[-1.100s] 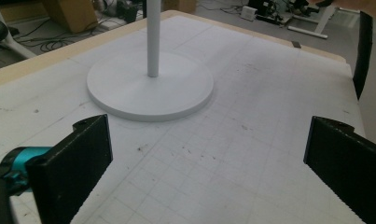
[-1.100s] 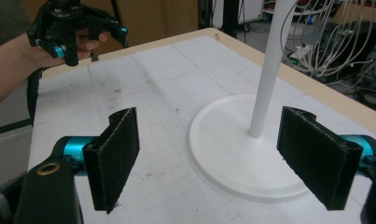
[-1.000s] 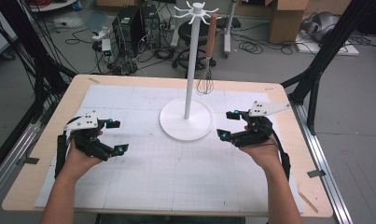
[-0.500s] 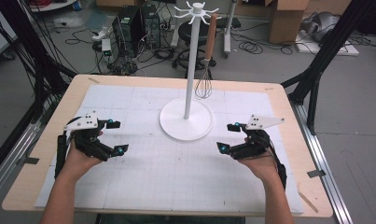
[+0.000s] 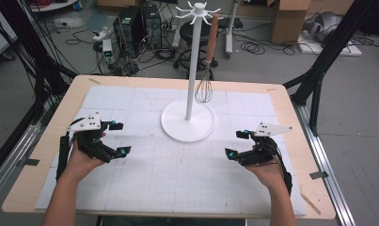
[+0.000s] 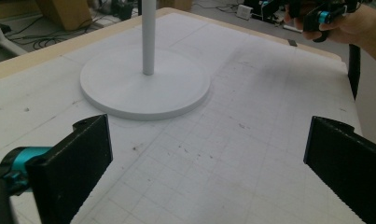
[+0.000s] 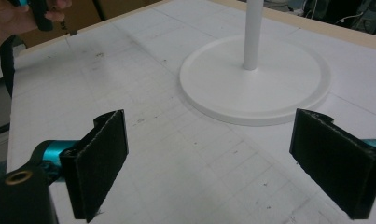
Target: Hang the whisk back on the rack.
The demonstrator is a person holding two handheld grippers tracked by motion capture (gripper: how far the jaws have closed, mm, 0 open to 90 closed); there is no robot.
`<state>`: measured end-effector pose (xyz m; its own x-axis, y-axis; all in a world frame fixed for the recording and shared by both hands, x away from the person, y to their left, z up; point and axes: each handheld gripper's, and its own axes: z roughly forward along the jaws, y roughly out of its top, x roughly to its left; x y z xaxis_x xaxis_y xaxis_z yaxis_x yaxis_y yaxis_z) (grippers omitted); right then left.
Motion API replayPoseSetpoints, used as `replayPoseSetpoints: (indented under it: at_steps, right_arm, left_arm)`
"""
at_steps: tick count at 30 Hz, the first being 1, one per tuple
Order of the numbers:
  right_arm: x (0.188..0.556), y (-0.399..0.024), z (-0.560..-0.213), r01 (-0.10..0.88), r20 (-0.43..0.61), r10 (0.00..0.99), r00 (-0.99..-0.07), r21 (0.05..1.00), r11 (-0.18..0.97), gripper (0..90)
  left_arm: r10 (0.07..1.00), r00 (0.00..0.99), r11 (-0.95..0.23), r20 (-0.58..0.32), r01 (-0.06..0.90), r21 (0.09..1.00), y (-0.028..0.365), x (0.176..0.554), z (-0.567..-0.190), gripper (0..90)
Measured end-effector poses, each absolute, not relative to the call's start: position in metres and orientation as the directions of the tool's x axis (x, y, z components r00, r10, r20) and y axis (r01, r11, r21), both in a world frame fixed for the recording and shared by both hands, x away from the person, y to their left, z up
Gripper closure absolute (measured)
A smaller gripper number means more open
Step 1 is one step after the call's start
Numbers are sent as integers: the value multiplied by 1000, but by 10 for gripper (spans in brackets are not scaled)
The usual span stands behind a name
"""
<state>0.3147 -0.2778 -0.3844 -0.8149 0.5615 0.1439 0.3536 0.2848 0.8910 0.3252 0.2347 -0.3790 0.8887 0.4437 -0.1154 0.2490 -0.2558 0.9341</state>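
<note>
A white stand (image 5: pixel 187 123) with a round base and a tall pole rises at the middle of the table, with hooks at its top. A wire whisk (image 5: pixel 205 89) with a wooden handle hangs from one hook, right of the pole. My left gripper (image 5: pixel 122 138) rests open at the left of the mat, nothing between its pads (image 6: pixel 78 163). My right gripper (image 5: pixel 233 143) sits low at the right, open; its jaws have just been opening and nothing lies between its pads (image 7: pixel 99 154). Both point toward the stand base (image 6: pixel 129 88) (image 7: pixel 279 74).
A white gridded mat (image 5: pixel 177 179) covers the wooden table (image 5: pixel 290 108). Black frame struts (image 5: pixel 319 70) stand at the right and left corners. Beyond the far edge the floor holds cables, computer cases (image 5: pixel 135 28), a stool and cardboard boxes.
My right gripper has sunk toward the mat and drawn back toward the person, its jaws spreading wider. The left gripper and the whisk have stayed put.
</note>
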Motion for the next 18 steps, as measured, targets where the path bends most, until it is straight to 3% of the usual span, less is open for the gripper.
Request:
replayPoseSetpoints:
  at_steps: [18]
  right_arm:
    - [317,-275,-387,361,138,568,-811,883,301,107]
  left_arm:
    - [443,889,-260,-116,251,932,235,326,-380,17]
